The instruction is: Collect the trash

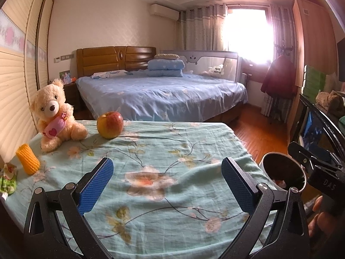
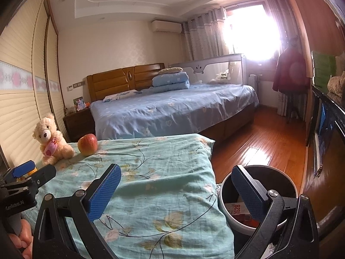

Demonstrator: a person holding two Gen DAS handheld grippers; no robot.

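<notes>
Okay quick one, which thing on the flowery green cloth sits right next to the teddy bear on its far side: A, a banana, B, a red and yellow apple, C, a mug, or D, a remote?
B: the apple stands on the cloth just right of the teddy bear, at the table's far edge; neither open tool holds anything.

"DAS" is showing on the black right hand-held gripper (image 1: 301, 157); "1928" is showing on a red-and-white packet (image 2: 237, 210) in the round bin (image 2: 224, 185).
</notes>
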